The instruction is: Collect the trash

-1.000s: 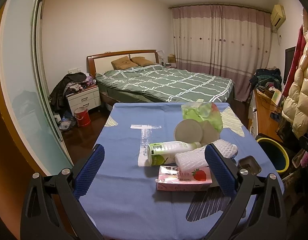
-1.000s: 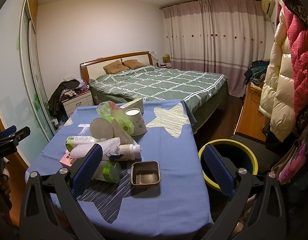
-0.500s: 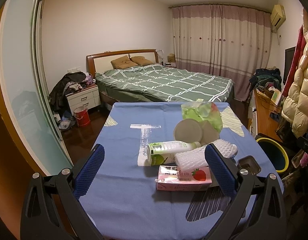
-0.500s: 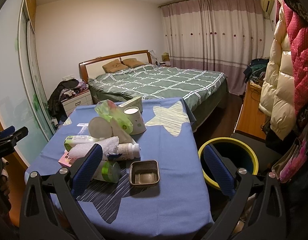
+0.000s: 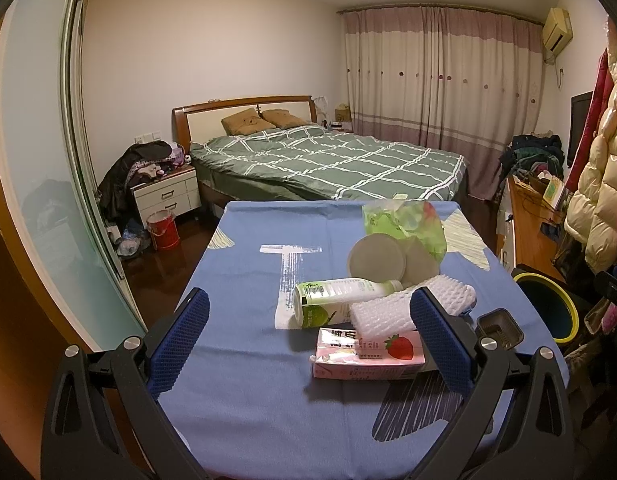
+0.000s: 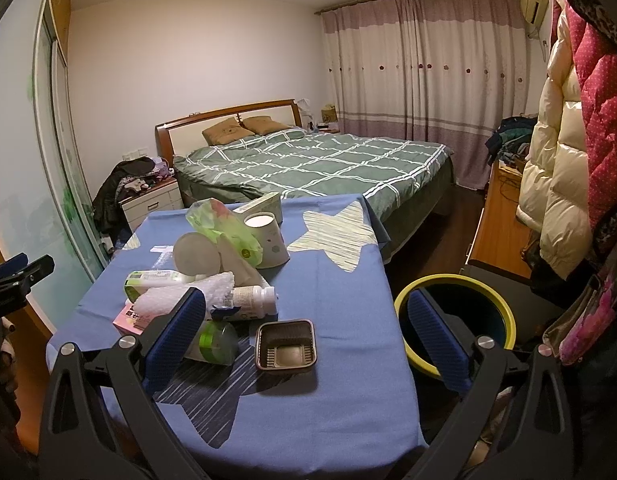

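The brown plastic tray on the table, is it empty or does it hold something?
Empty. In the right wrist view the brown plastic tray sits upright on the blue tablecloth, its ribbed bottom bare.

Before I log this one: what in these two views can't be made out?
- Bin contents: right wrist view, inside dark, partly behind a gripper finger.
- Pink carton print: left wrist view, too small.
- Bottle body: right wrist view, behind the right gripper finger.

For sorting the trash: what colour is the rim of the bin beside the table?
Yellow rim on the bin; clearest in the right wrist view.
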Motion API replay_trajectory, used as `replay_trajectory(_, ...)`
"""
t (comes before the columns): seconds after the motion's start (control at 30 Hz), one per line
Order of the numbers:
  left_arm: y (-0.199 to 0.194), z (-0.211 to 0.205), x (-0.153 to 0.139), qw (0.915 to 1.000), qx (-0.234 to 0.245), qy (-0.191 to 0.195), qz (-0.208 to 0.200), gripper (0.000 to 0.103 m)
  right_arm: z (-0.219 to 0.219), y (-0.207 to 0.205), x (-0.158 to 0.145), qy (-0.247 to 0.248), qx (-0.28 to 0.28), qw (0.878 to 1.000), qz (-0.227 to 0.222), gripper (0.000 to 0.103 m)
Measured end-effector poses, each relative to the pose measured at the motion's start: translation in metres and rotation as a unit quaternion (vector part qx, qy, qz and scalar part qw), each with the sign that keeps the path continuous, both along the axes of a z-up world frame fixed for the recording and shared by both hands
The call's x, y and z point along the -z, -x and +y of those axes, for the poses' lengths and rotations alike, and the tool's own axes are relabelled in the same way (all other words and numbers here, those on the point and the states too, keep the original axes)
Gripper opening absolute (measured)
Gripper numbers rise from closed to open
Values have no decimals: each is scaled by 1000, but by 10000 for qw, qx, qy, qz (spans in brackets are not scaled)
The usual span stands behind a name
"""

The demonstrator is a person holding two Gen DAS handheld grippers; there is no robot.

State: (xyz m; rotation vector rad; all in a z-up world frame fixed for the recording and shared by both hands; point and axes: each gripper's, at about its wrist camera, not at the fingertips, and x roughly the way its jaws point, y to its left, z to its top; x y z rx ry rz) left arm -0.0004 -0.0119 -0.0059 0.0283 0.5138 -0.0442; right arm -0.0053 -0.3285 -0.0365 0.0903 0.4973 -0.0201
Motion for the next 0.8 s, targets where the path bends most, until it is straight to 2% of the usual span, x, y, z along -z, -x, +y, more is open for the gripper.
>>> replay_trajectory(0.8, -4, 0, 5, 10000, 6, -10, 38, 99, -1, -1, 1, -12, 8, 10000, 28, 97)
